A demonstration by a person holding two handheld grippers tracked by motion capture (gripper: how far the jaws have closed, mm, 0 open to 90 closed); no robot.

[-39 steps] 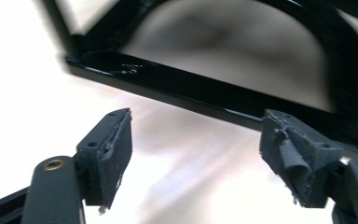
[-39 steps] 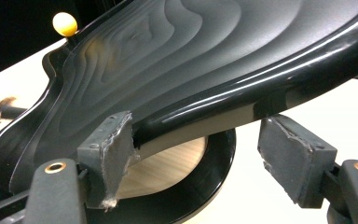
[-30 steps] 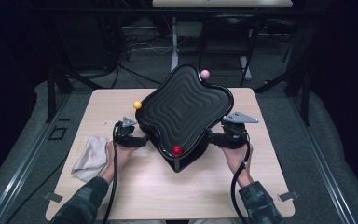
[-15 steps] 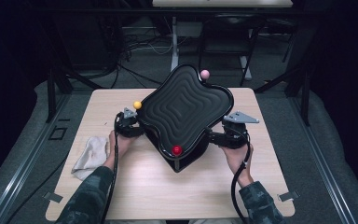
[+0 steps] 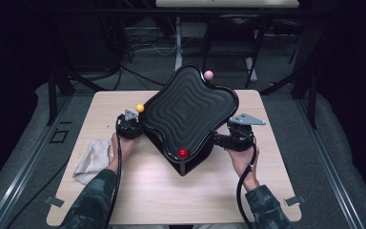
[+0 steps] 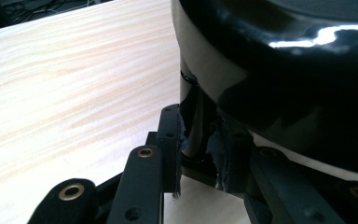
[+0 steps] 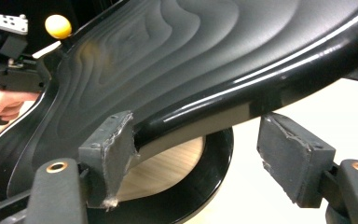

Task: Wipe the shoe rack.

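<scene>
A glossy black four-lobed tray with a rippled top sits tilted on a round black base in mid-table. Small yellow, red and pink balls stand at its rim. My left gripper is at the tray's left edge, just below the yellow ball. Its jaws have just been closing, and in the left gripper view they pinch a thin black post under the tray. My right gripper is at the right edge. In its own view the pads bear on the tray's rim.
A crumpled white cloth lies on the light wooden table beside the left forearm. Dark frames, cables and stands surround the table, and a grey mat covers the floor around it.
The left gripper has edged in toward the tray's left edge and its jaws have closed around the post. The tray and the right gripper have stayed put.
</scene>
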